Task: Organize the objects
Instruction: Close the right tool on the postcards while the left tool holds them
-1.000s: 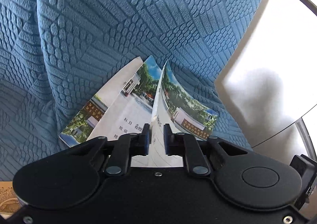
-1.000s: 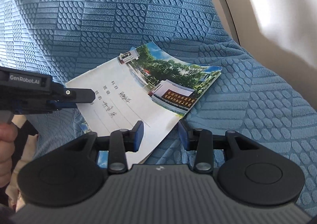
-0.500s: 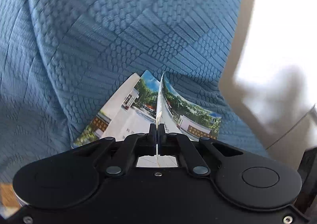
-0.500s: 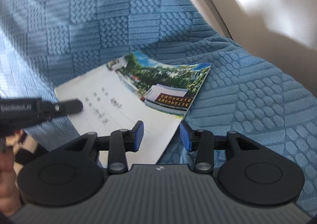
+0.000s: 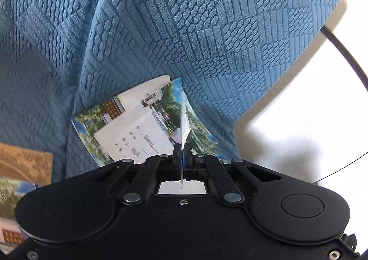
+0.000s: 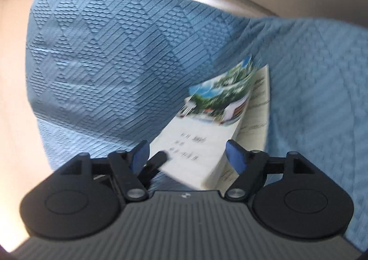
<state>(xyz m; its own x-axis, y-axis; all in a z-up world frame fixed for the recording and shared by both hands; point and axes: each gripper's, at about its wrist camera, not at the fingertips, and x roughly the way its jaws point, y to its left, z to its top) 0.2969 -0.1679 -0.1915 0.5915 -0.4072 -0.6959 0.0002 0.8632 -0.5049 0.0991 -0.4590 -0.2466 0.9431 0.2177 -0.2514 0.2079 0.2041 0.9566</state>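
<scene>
My left gripper (image 5: 182, 153) is shut on the thin edge of a notebook's cover (image 5: 185, 122), which stands up on edge between the pads. A second notebook (image 5: 128, 129) with a photo cover lies flat beneath it on the blue sofa cover (image 5: 207, 30). In the blurred right wrist view, the held notebook (image 6: 207, 126) hangs tilted with an inner page (image 6: 257, 110) falling open on its right. My right gripper (image 6: 187, 156) is close in front of it. Its jaws are opening wide and its blue pads (image 6: 234, 156) do not press on the notebook. A left fingertip (image 6: 156, 161) shows at the notebook's lower left.
More booklets (image 5: 23, 168) lie at the lower left of the left wrist view. A pale wall (image 5: 310, 110) with a dark cable (image 5: 345, 53) borders the sofa on the right. The sofa's backrest (image 6: 126, 53) rises behind the notebook.
The left jaws closed on the cover's edge and lifted it a little. The right gripper rolled, rose and spread its jaws; the notebook now hangs open instead of lying flat.
</scene>
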